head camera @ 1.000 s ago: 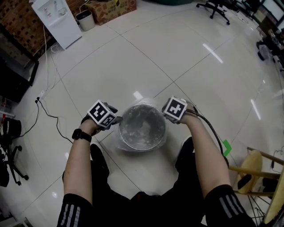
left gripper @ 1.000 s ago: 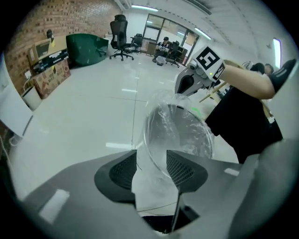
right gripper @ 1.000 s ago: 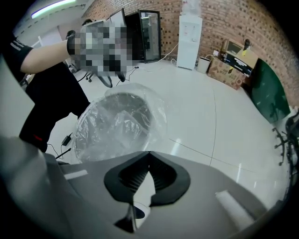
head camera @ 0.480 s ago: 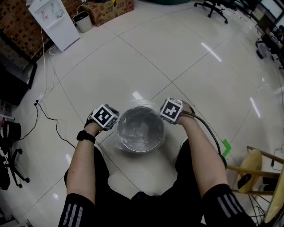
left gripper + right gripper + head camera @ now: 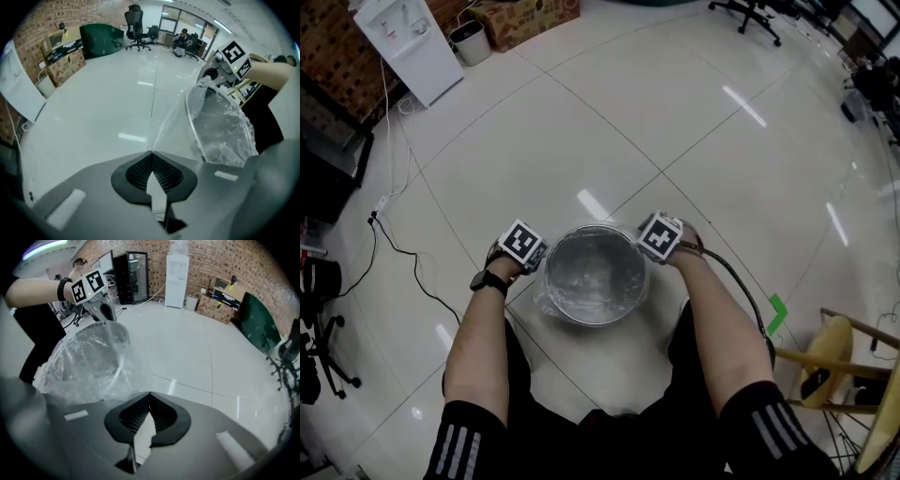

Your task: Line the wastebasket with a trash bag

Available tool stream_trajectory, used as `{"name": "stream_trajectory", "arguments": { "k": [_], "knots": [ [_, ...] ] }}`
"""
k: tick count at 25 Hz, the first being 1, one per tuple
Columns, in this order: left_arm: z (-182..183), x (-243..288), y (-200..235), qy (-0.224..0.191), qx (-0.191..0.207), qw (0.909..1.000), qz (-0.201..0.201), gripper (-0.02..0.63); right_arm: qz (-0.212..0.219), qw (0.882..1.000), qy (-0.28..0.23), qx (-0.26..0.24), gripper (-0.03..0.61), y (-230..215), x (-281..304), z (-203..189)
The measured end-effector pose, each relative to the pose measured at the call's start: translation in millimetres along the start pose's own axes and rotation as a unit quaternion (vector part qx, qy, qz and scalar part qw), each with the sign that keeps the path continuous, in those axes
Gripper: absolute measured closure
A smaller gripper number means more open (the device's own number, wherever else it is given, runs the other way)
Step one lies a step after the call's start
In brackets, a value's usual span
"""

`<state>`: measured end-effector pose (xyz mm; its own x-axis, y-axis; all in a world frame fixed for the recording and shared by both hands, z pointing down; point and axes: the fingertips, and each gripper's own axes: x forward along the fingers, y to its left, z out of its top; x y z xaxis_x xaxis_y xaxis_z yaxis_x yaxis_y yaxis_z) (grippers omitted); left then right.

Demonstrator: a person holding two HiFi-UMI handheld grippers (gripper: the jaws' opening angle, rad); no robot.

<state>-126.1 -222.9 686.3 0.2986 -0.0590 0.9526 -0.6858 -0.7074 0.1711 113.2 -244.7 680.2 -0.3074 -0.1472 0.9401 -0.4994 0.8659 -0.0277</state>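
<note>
Left hand-held gripper point(image 5: 150, 153) (and right point(image 5: 149, 393)) clamped, downturned

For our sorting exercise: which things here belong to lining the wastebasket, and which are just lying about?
Job: wastebasket, trash bag, left claw, right claw, both pinching the bag.
Lying about: water dispenser, cardboard box, floor cable, office chair.

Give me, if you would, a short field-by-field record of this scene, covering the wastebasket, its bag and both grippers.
wastebasket: round, upright on the tiled floor, between the two grippers
trash bag: clear, inside the wastebasket, its edge draped over the rim
left gripper: at the left of the rim, fingers shut on a stretch of bag film
right gripper: at the right of the rim, fingers shut, apparently pinching the film
background: water dispenser, cardboard box
</note>
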Motion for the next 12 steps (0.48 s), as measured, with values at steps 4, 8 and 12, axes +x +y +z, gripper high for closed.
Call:
{"name": "stream_trajectory", "arguments": {
  "k": [4, 8, 12],
  "knots": [
    [4, 17, -6, -0.024, 0.012, 0.9994, -0.024, 0.609, 0.034, 0.999, -0.01, 0.041, 0.572, 0, 21, -23],
    [-2, 24, 2, -0.022, 0.008, 0.9995, -0.02, 0.601, 0.054, 0.997, -0.021, 0.052, 0.572, 9, 37, -20],
    [-17, 32, 2, 0.007, -0.019, 0.9996, -0.019, 0.567, 0.075, 0.992, -0.037, 0.099, 0.571, 14, 43, -26]
  ]
}}
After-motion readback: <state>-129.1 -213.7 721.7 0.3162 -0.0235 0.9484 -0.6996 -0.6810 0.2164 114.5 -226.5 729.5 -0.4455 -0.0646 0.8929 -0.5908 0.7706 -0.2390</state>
